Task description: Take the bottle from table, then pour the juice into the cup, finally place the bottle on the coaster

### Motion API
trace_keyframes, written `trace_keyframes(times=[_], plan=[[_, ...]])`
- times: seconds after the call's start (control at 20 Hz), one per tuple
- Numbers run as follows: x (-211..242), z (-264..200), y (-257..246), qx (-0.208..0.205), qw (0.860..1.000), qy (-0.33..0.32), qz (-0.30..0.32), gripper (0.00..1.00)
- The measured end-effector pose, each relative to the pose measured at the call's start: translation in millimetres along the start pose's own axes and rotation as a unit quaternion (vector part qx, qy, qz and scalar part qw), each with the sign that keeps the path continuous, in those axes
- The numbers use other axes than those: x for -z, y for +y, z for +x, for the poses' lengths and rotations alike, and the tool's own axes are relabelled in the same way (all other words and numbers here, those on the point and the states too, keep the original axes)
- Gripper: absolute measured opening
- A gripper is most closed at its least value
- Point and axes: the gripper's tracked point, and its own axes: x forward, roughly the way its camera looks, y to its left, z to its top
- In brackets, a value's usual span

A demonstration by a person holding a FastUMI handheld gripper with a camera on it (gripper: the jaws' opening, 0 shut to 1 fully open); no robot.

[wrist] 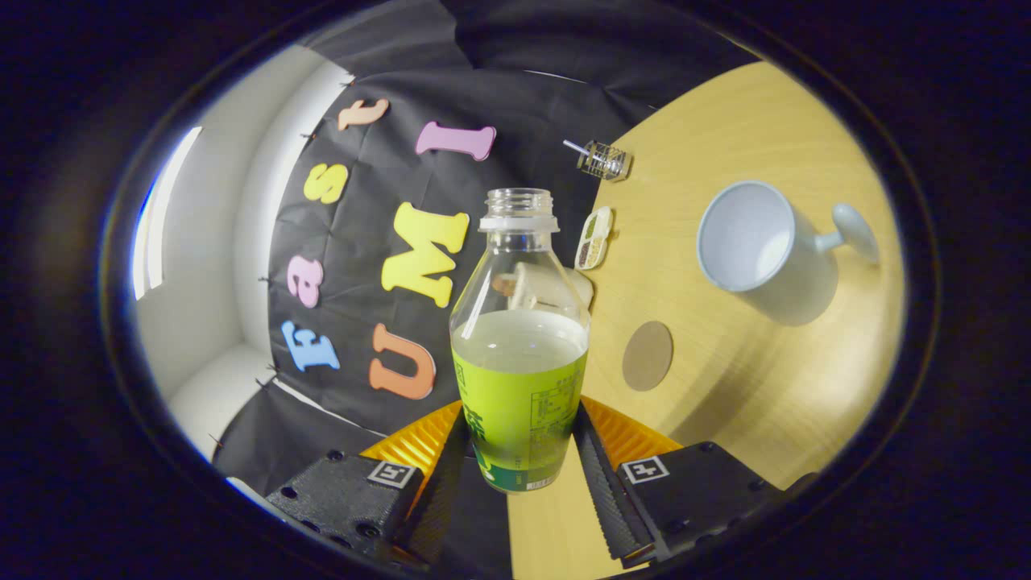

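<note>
The juice bottle (519, 354), uncapped and half full, sits pinched between the fingers of the gripper (519, 451), lifted and tilted, it seems. Pouring comes next: its mouth must swing to the mug (753, 242) beyond the right finger, past the coaster (647, 355).

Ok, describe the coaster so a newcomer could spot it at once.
Start at the wooden table. The gripper has its jaws shut on the uncapped juice bottle; just beyond them, beside the bottle, lies the coaster. It is a flat, plain brown disc, unlike the tall pale cup with a handle farther off.
</note>
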Motion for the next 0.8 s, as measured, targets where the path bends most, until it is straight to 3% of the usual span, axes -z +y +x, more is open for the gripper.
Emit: trace_keyframes(times=[0.15,0.4,0.6,0.8], plan=[[-0.5,-7.4,-11.8,0.029,0.996,-0.010,-0.089,0.78],[-6.2,-14.7,-32.0,0.078,0.977,-0.027,-0.197,0.78],[-16.4,-19.4,-43.4,0.135,0.935,-0.036,-0.325,0.79],[-22.0,-8.4,-26.1,0.144,0.900,-0.036,-0.410,0.79]])
